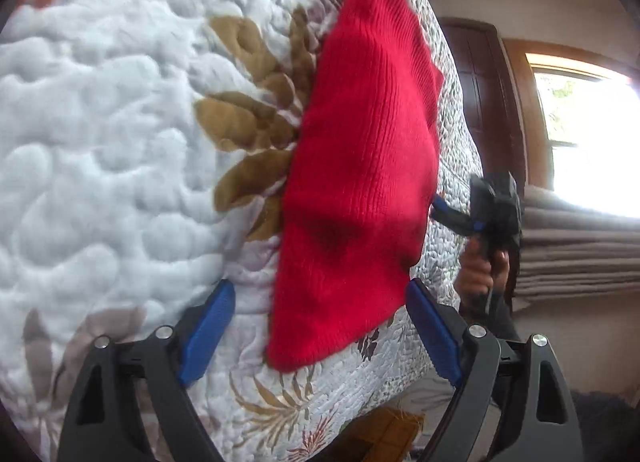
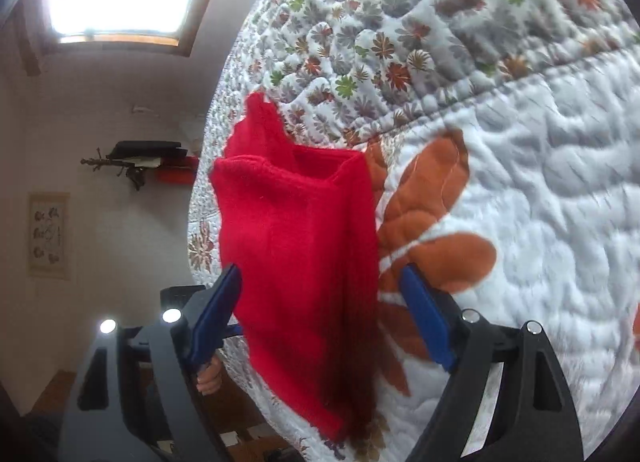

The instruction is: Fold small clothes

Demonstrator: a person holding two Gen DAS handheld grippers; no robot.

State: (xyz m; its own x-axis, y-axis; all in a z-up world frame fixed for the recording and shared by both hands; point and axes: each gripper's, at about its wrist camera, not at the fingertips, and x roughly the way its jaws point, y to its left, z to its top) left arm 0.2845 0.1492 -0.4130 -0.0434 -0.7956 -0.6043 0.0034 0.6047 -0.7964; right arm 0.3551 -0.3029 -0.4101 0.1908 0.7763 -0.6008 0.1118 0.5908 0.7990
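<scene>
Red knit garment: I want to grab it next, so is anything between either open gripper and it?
Nothing visible. The red knit garment lies on the quilt, directly ahead of the left gripper and right gripper.

the left gripper (image 1: 320, 326) hovers with its blue fingers (image 1: 208, 330) spread wide apart, gripping nothing. the right gripper (image 2: 320, 314) is likewise wide open, a hand (image 1: 480, 270) wrapped around its handle.
</scene>
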